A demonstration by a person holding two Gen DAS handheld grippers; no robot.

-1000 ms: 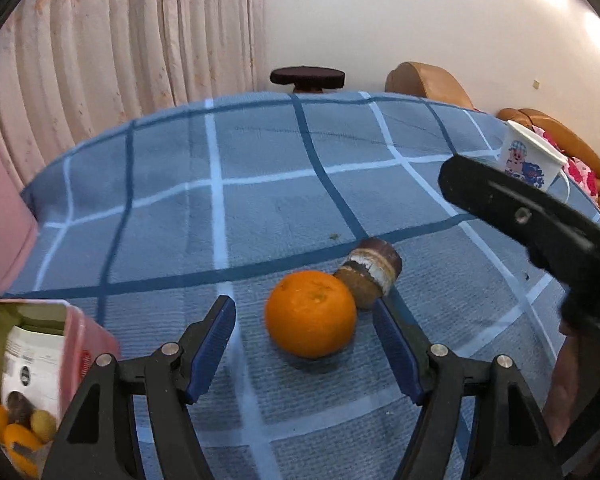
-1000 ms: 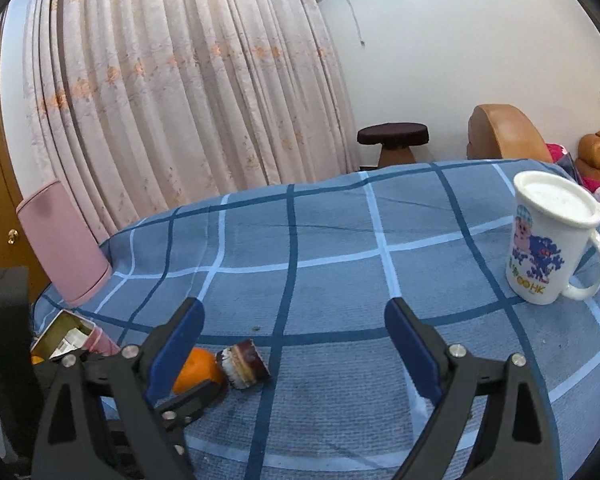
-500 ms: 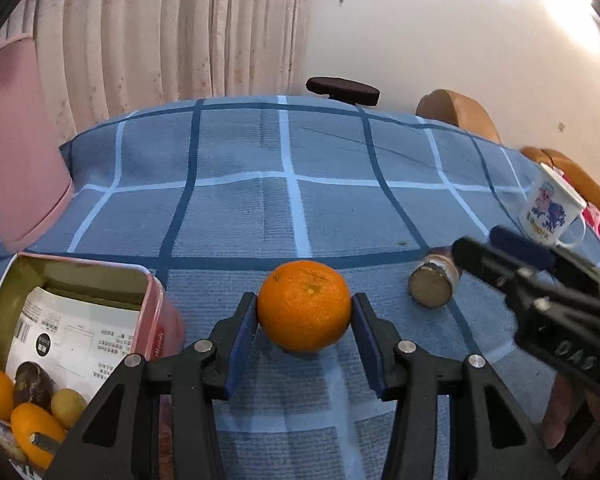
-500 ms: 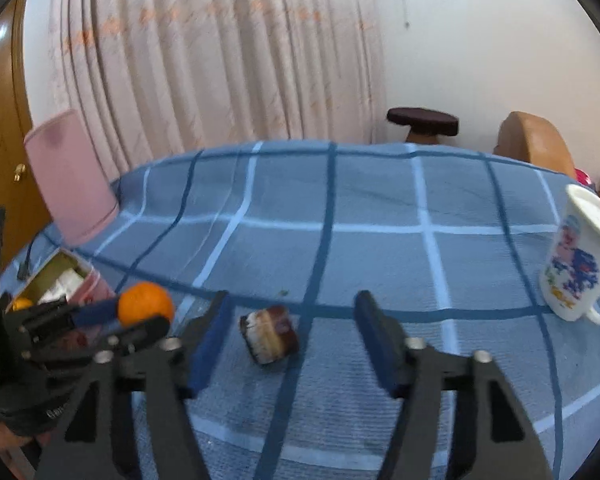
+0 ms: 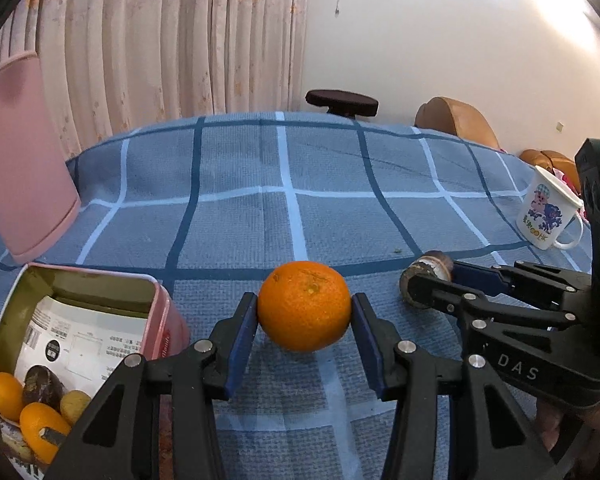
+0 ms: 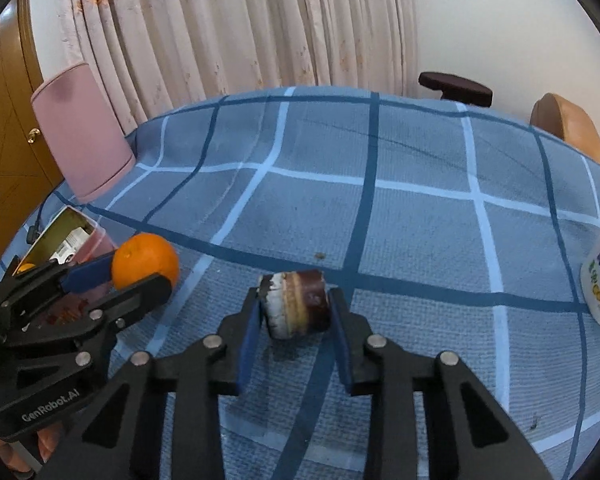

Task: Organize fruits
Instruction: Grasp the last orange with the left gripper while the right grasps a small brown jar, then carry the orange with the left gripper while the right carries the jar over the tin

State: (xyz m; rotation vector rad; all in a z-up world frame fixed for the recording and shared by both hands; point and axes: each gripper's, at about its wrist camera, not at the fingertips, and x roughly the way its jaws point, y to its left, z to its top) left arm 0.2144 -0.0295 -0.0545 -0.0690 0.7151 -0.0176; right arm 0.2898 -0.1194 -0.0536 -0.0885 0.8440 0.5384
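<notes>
My left gripper (image 5: 304, 316) is shut on an orange (image 5: 304, 306) and holds it just above the blue checked tablecloth; the orange also shows in the right wrist view (image 6: 146, 260). My right gripper (image 6: 294, 308) is shut on a brown and white layered fruit piece (image 6: 294, 304) that rests on the cloth; this piece shows in the left wrist view (image 5: 428, 276) to the right of the orange. A pink tin (image 5: 156, 288) with several fruits and a printed paper inside stands at the lower left, close beside my left gripper.
A white cartoon mug (image 5: 546, 210) stands at the right of the table. A pink lampshade-like object (image 5: 20, 168) sits at the far left. A dark stool (image 5: 342, 102) and a brown chair (image 5: 456, 122) stand beyond the table's far edge.
My left gripper closed on the orange and swung left towards the tin. My right gripper moved in over the layered fruit piece and closed on it.
</notes>
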